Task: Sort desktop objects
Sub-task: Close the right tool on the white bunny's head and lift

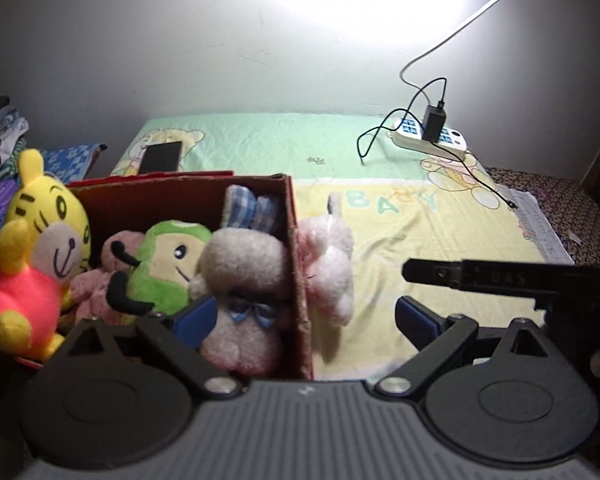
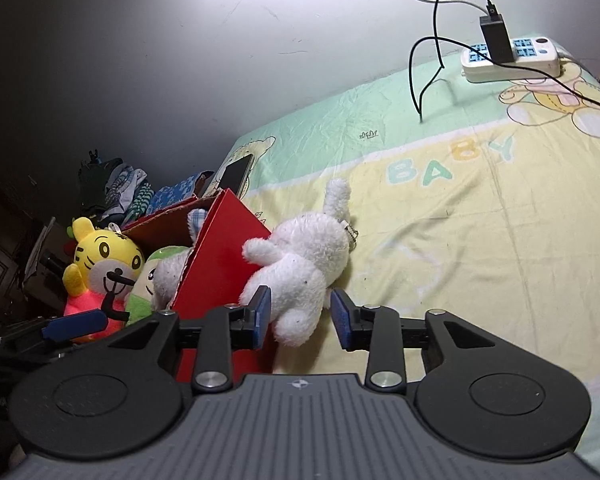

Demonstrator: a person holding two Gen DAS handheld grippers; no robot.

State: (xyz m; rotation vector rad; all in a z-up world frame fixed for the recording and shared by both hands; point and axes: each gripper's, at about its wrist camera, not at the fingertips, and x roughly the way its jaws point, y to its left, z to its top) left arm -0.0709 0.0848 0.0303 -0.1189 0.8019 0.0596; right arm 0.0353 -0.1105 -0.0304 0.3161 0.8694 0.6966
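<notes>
A red cardboard box [image 1: 296, 248] [image 2: 220, 256] stands on the bed and holds several plush toys: a yellow tiger [image 1: 40, 240] [image 2: 100, 256], a green one [image 1: 168, 264], a pink one [image 1: 100, 280] and a grey-white one with a blue bow [image 1: 240, 280]. A white plush rabbit [image 1: 328, 264] [image 2: 300, 268] lies against the box's outer right wall. My left gripper [image 1: 306, 320] is open over the box's right wall. My right gripper [image 2: 300, 314] is open, its blue pads on either side of the rabbit's lower body.
A white power strip [image 1: 428, 138] [image 2: 512, 60] with a black charger and cables lies at the far right of the sheet. A black phone [image 1: 160, 158] [image 2: 236, 174] lies behind the box. Clothes are piled at the left [image 1: 0, 136].
</notes>
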